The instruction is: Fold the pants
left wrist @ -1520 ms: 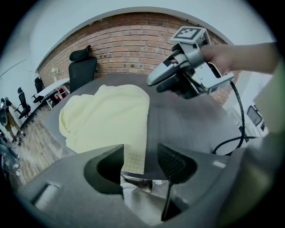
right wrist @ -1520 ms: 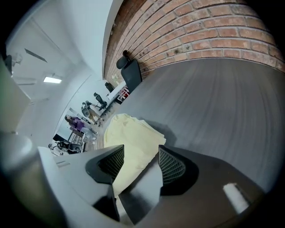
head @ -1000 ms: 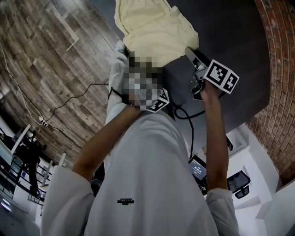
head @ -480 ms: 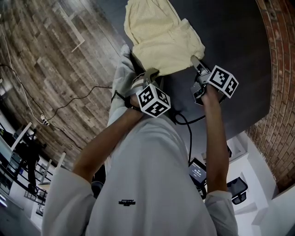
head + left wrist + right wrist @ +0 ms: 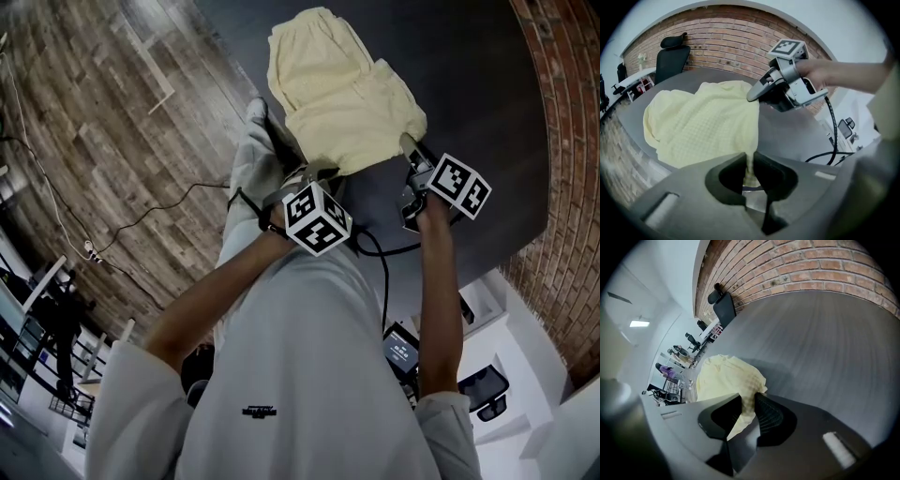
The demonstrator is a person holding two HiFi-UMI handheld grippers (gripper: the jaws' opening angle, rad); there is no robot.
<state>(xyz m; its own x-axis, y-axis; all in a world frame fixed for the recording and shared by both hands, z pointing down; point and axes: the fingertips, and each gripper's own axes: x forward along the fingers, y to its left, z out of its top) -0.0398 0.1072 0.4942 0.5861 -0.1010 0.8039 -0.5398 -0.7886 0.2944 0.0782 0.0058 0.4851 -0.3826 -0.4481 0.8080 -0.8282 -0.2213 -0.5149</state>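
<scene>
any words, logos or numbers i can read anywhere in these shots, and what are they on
Nothing here reads as legible text.
Small dark print on the chest of the white shirt: too small to read.
Marker cubes: black and white square patterns only, no letters or numbers.
Lit display beside the person: too blurred to read.

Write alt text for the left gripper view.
The left tool is closing its jaws on an edge of the pale yellow pants, which lie bunched on a dark table. The right tool, its jaws closing too, pinches another edge; a brick wall and office chair stand behind.
</scene>
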